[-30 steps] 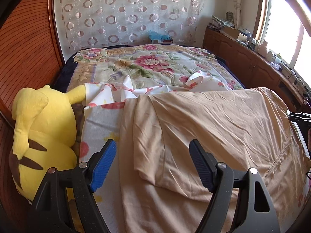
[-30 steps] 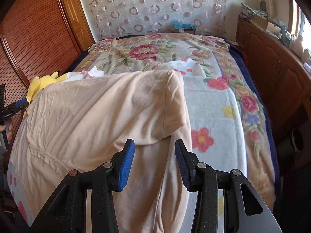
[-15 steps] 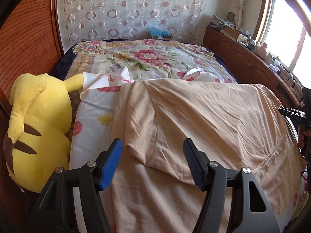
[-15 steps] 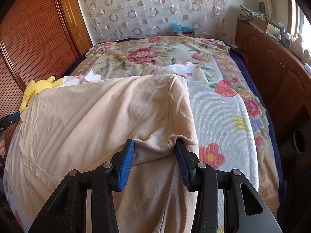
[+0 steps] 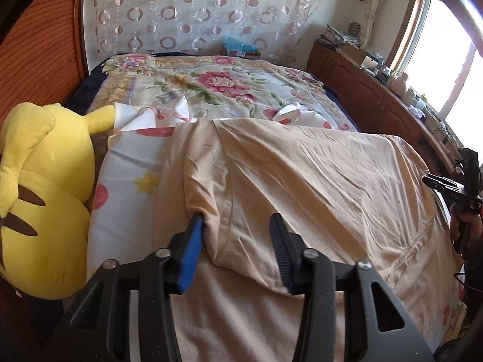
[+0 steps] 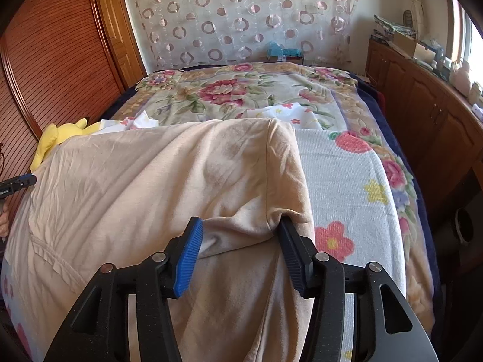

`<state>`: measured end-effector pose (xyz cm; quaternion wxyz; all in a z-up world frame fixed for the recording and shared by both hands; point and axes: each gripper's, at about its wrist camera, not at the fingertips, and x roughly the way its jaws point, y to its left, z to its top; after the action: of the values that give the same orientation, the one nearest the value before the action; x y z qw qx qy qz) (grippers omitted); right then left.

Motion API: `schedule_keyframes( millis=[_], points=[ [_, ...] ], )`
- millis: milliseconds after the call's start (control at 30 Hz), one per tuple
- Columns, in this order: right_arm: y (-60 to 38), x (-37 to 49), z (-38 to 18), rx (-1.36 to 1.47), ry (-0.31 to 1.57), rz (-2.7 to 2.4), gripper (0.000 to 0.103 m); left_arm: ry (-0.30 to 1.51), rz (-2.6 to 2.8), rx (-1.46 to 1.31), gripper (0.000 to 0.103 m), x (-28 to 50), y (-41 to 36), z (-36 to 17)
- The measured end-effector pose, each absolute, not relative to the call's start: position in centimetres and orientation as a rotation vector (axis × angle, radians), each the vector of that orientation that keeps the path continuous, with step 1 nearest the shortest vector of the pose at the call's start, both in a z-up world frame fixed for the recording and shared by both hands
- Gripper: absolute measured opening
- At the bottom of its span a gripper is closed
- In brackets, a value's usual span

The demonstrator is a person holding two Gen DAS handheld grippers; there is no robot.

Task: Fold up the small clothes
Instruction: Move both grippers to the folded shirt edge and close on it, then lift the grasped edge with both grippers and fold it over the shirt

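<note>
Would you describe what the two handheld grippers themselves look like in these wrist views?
Both look alike: the left gripper and right gripper have matte black angular frames with triangular cut-outs, silver pivot screws, and two fingers with ribbed pads. One pad shows its bright blue face; the other faces away and reads dark blue. White lettering marks the side of the right gripper in the left view. No sleeves show clearly.
</note>
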<state>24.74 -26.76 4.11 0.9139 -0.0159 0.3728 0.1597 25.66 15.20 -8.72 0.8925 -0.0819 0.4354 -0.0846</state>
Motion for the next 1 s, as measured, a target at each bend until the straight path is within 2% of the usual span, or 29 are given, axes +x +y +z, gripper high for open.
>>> schedule_keyframes(
  millis=[300,367,400,433,533,567,600,1000],
  points=[
    [-27.0,26.1,4.4,0.003,0.794,0.324,0.056,0.93,-0.131,-0.139,0.043,26.4,15.4,-9.4],
    [-26.6,26.3,4.3,-0.009,0.799,0.323,0.056,0.928,-0.15,-0.126,0.029,26.3,15.0,-9.4],
    [-26.4,26.3,4.4,-0.022,0.801,0.325,0.055,0.925,-0.149,-0.114,0.026,26.2,14.8,-9.4],
    [-26.2,26.4,4.3,-0.036,0.801,0.326,0.053,0.922,-0.149,-0.105,0.018,26.2,14.7,-9.4],
    [-26.0,26.7,4.2,-0.074,0.804,0.319,0.031,0.924,-0.14,-0.09,0.01,26.2,14.6,-9.4],
    [-26.0,26.9,4.3,-0.09,0.803,0.314,0.016,0.922,-0.138,-0.087,0.005,26.2,14.7,-9.4],
    [-25.9,27.0,4.3,-0.093,0.803,0.318,0.009,0.918,-0.132,-0.086,0.004,26.1,14.7,-9.3],
    [-26.8,22.8,9.1,-0.072,0.592,0.365,0.006,0.704,-0.11,-0.135,0.003,22.2,15.7,-2.1]
  ],
)
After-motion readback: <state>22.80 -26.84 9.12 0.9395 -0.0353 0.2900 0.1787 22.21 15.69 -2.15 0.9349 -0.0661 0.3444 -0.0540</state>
